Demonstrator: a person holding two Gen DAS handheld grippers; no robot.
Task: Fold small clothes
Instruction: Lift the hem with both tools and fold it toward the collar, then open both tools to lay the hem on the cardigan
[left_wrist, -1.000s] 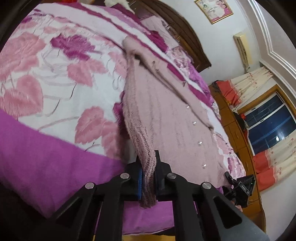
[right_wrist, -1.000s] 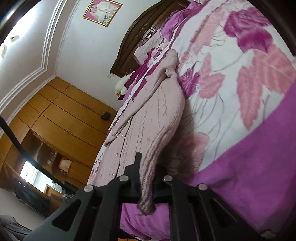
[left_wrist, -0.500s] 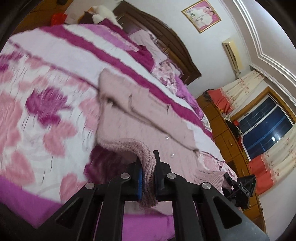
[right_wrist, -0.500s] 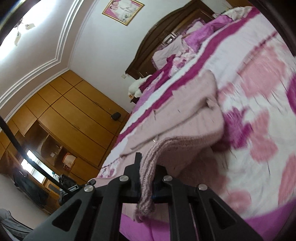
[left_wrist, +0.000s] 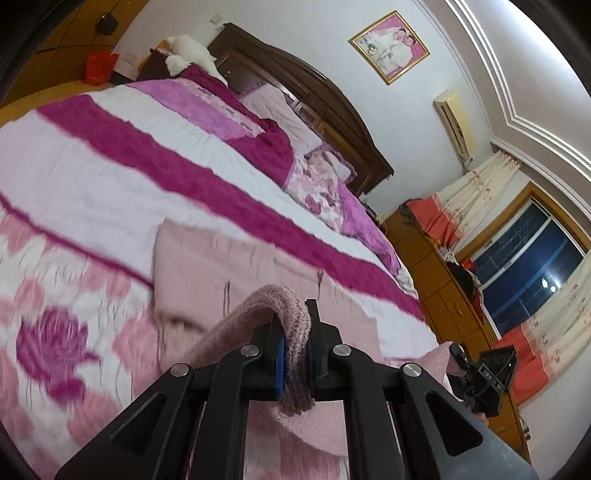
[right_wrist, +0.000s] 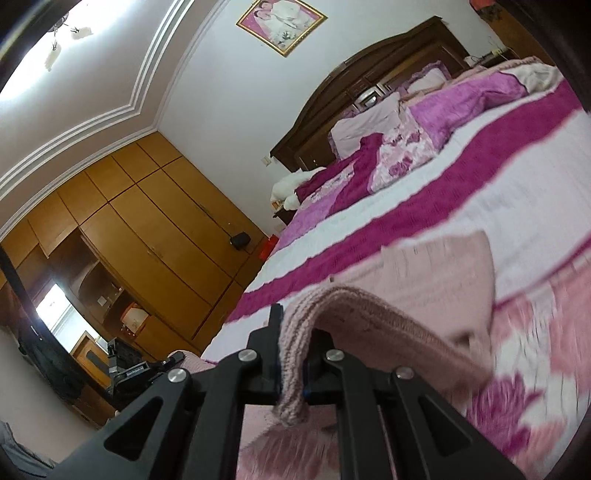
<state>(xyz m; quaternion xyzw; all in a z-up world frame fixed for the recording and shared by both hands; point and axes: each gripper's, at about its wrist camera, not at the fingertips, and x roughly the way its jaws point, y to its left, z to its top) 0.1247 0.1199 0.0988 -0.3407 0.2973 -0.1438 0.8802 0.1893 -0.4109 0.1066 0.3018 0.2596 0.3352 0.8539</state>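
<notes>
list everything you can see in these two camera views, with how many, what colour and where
cardigan: one, dusty pink knit, on the bed, its near edge lifted by both tools
bedspread: one, white with magenta stripes and pink flowers, covering the bed
pillows: several, lilac and floral, at the headboard
headboard: one, dark wood, against the wall
framed picture: one, gold frame, above the headboard
wardrobe: one, tan wood, beside the bed
window: one, dark, with cream and orange curtains
air conditioner: one, cream, high on the wall
left tool: black, shut on the cardigan hem
right tool: black, shut on the cardigan hem
</notes>
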